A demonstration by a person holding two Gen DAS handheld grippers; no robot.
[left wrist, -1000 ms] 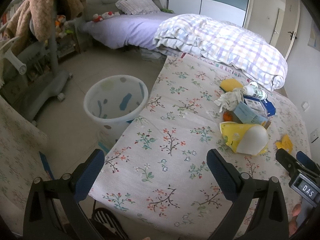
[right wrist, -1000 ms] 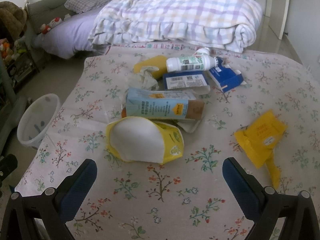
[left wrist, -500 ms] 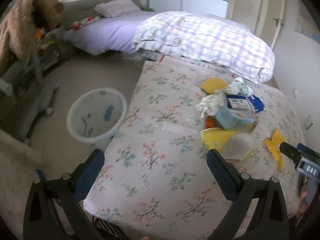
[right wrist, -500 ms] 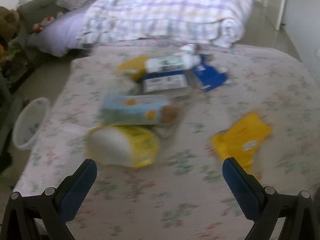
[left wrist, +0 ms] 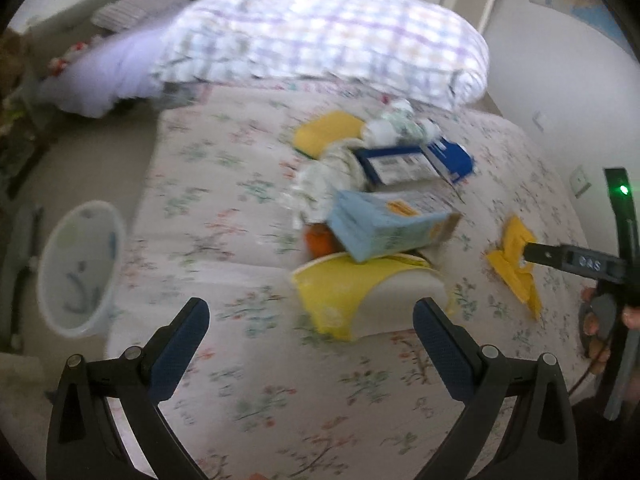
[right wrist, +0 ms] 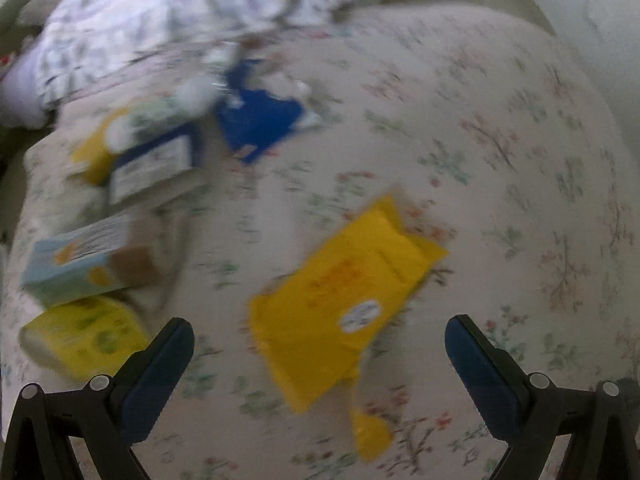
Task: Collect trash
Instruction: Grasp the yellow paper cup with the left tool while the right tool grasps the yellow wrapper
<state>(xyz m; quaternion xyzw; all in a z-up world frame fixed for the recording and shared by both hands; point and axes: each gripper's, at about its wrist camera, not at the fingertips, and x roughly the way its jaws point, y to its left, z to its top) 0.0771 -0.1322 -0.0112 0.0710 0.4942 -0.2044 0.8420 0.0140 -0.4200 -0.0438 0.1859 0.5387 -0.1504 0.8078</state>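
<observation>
Two grippers hover over a bed covered in a floral sheet, and both pictures are blurred. The left gripper has its jaws spread wide and empty, just short of a crushed yellow paper cup that lies on its side. Behind the cup a pale blue carton rests on the pile, touching the cup — beyond it sit a dark blue box, a yellow sponge and a white bottle. A white bin stands on the floor just beside the bed's left edge. At the right of this view a hand grips the other tool's handle.

The right gripper is also spread wide, holding nothing — a flat yellow wrapper lies on the sheet between its fingers, apart from the main pile. The checked quilt is heaped at the far end.
</observation>
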